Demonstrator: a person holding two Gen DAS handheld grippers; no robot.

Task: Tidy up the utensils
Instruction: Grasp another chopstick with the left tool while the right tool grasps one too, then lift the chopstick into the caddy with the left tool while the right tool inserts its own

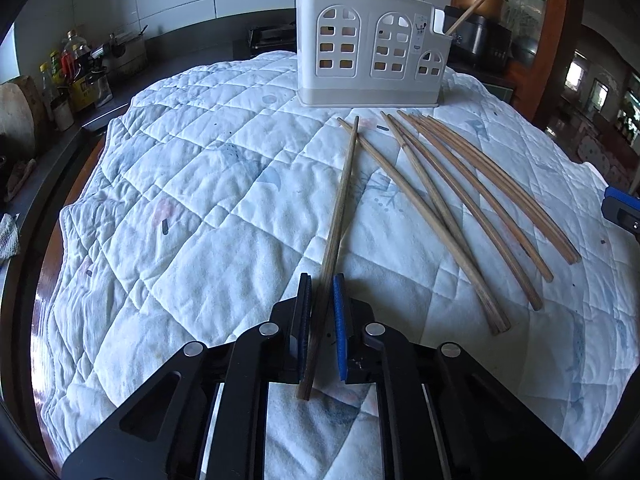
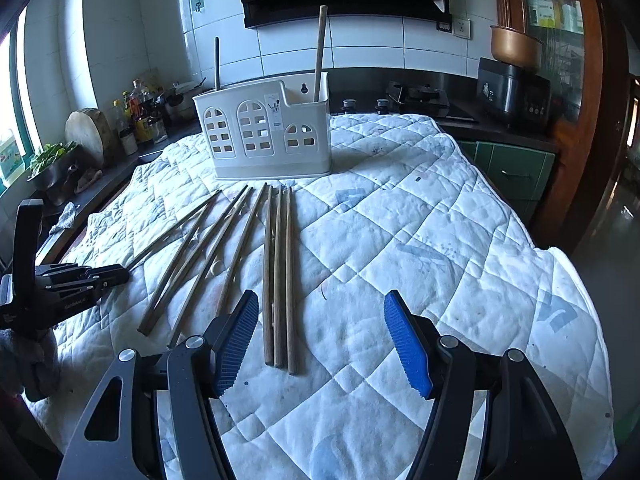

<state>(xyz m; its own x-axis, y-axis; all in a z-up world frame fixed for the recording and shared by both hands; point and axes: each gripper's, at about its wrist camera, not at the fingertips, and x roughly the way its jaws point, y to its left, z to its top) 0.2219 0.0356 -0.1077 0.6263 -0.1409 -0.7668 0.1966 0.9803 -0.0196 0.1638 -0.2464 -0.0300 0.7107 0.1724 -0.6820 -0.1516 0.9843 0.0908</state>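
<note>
Left wrist view: the left gripper (image 1: pixel 322 304) fills the bottom centre of the frame, and its jaws are closed on one chopstick (image 1: pixel 339 216). That chopstick runs from between the pads up toward the centre of the frame, its far tip crossing over another stick. The rest of the chopsticks (image 1: pixel 460 200) lie loose on the white quilted cloth (image 1: pixel 192 184) right of centre, fanned from near the holder down toward the lower right. The white utensil holder (image 1: pixel 372 54) stands upright on the cloth at the upper centre, its front cut with arched window shapes. Two sticks already stand in it, one at its left end and one leaning out at its right end. A blue-and-black piece of the right gripper (image 1: pixel 622 210) shows at the right edge. Bottles (image 1: pixel 72 68) sit on the dark counter (image 1: pixel 168 60) at the upper left.

Right wrist view: the right gripper (image 2: pixel 322 336) takes the bottom of the frame with its jaws wide open and nothing between the pads. Three chopsticks (image 2: pixel 279 276) lie side by side on the cloth just ahead of the left pad; more are spread to their left. The left gripper (image 2: pixel 116 274) sits at the left edge, closed on the near end of the outermost stick. The holder (image 2: pixel 268 132) stands beyond the sticks, at upper centre. A stove (image 2: pixel 416 98) sits on the counter behind it.
</note>
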